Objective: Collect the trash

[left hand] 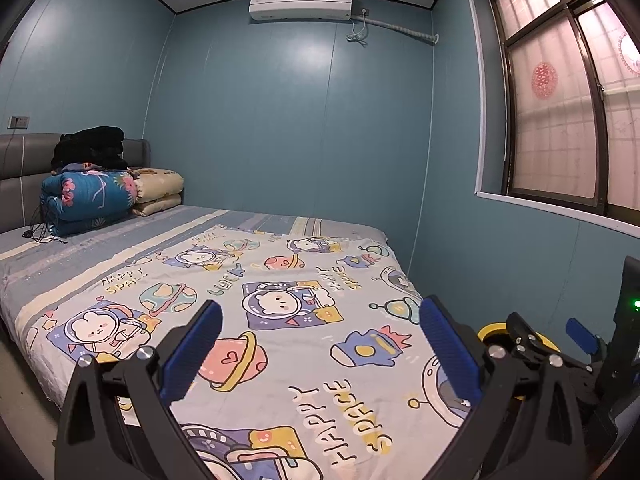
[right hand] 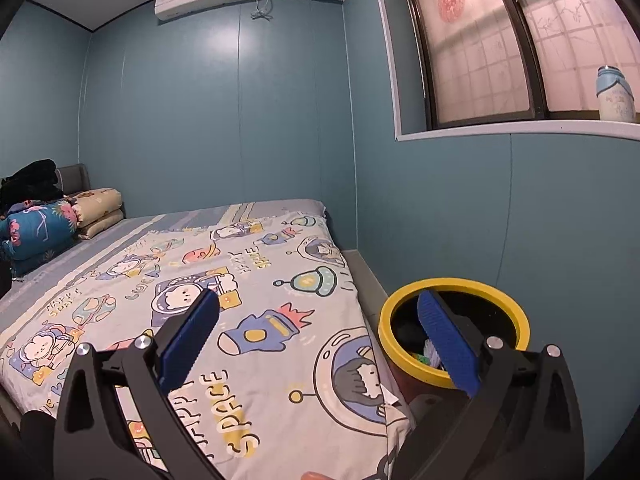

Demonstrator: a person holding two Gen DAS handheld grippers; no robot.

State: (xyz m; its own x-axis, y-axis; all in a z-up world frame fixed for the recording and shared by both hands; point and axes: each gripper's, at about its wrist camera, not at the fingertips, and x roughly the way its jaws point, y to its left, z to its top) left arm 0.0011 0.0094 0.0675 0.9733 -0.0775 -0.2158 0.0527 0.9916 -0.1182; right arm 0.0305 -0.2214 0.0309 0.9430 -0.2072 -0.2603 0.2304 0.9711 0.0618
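Note:
A round trash bin with a yellow rim (right hand: 516, 312) stands on the floor between the bed and the blue wall; some white and green scraps (right hand: 426, 354) lie inside it. Its rim also shows in the left wrist view (left hand: 490, 330), behind the other gripper. My right gripper (right hand: 320, 338) is open and empty, its right finger over the bin's opening. My left gripper (left hand: 320, 344) is open and empty above the bed's foot end. No loose trash shows on the bed.
A bed with a cartoon space-print cover (left hand: 280, 304) fills the middle. Folded quilts (left hand: 92, 196) and dark clothes (left hand: 90, 148) are piled by the headboard. A black cable (left hand: 40, 232) lies beside them. A pale bottle (right hand: 616, 94) stands on the window sill.

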